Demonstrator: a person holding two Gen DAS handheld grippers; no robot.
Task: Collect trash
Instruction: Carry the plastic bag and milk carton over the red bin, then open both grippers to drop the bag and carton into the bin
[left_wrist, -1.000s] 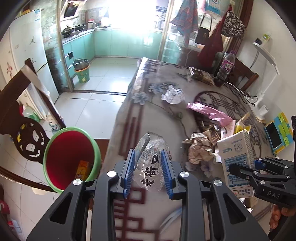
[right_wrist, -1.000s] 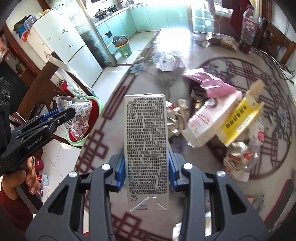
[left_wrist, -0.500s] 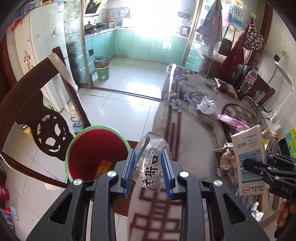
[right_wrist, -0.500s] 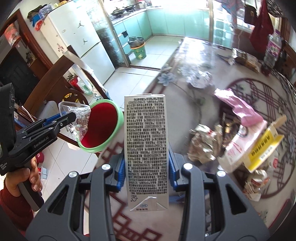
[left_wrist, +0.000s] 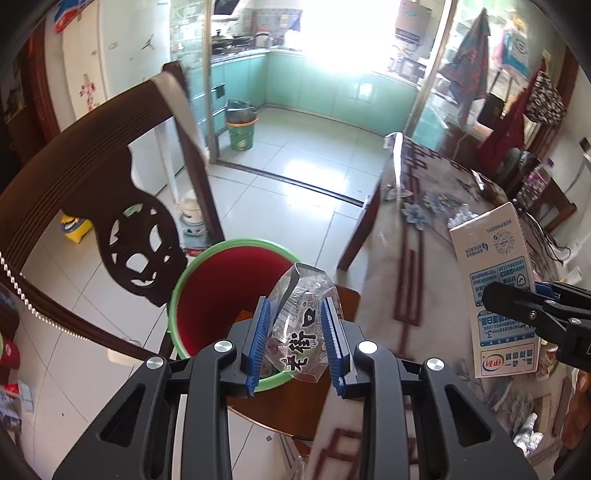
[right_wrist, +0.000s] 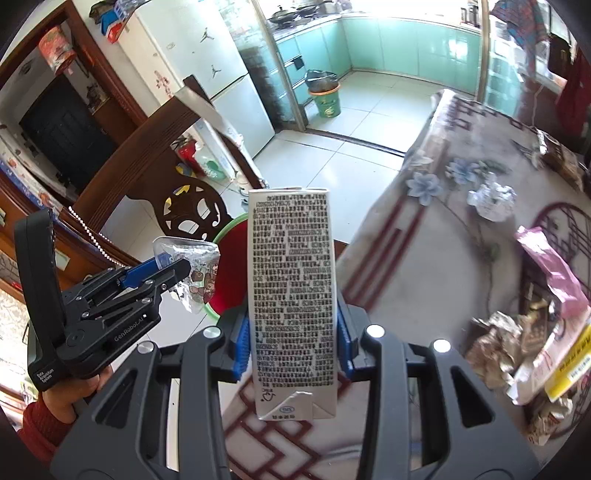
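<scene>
Now both hands have swung off the table: left gripper (left_wrist: 298, 332) pinching a crinkled clear plastic wrapper (left_wrist: 301, 325) just over the green-rimmed red bin (left_wrist: 221, 295), right gripper (right_wrist: 293, 334) clamping a tall white milk carton (right_wrist: 291, 295) close behind, so drops look imminent.

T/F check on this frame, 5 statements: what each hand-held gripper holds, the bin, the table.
1. The left hand-held gripper grips a clear plastic wrapper. True.
2. The right hand-held gripper is empty. False: it is shut on a milk carton.
3. The bin has a green rim and red inside. True.
4. The table has no trash left. False: a pink bag and crumpled paper lie on it.
5. The wrapper lies inside the bin. False: it is held above the rim.
</scene>
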